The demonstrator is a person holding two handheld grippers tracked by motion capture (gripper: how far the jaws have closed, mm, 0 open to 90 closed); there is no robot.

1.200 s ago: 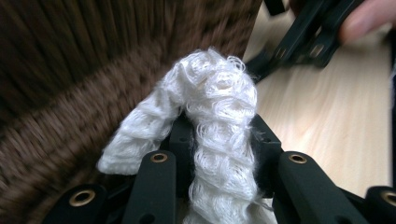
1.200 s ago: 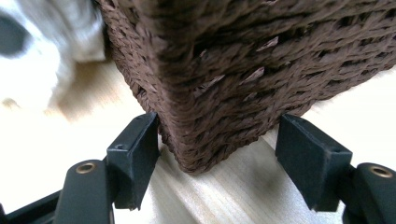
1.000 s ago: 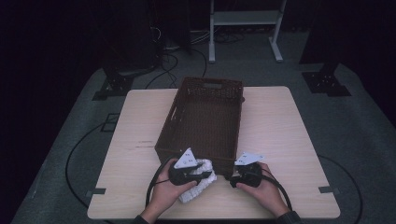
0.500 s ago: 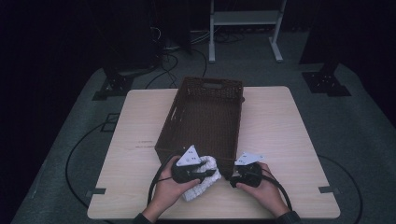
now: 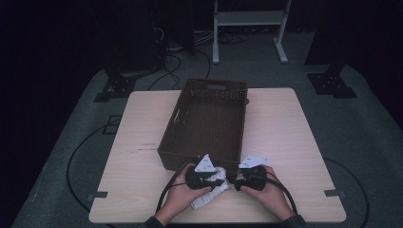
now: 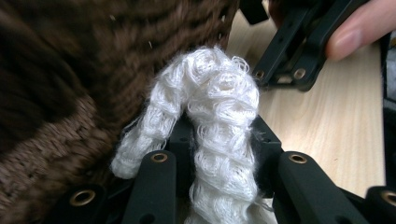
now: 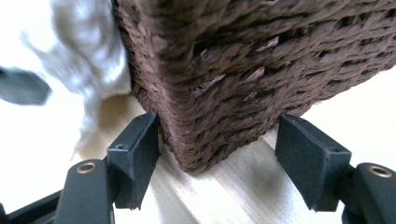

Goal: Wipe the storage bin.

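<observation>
A: Where's the white cloth (image 6: pixel 219 135)?
B: Lower centre of the high view, clenched in the left gripper (image 5: pixel 205 176), against the brown basket (image 5: pixel 209 123)

A: And the right gripper (image 7: pixel 217 154)?
B: Jaws spread, straddling the basket's near corner, pads not pressing it

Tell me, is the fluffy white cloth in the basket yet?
Not yet. Done so far: the left gripper has shut on the white cloth and holds it right by the brown basket, at its near wall. In hand: the right gripper sits open around the basket's near corner. Left to do, probably: lift the cloth over the rim and drop it inside, where nothing can be made out.
</observation>
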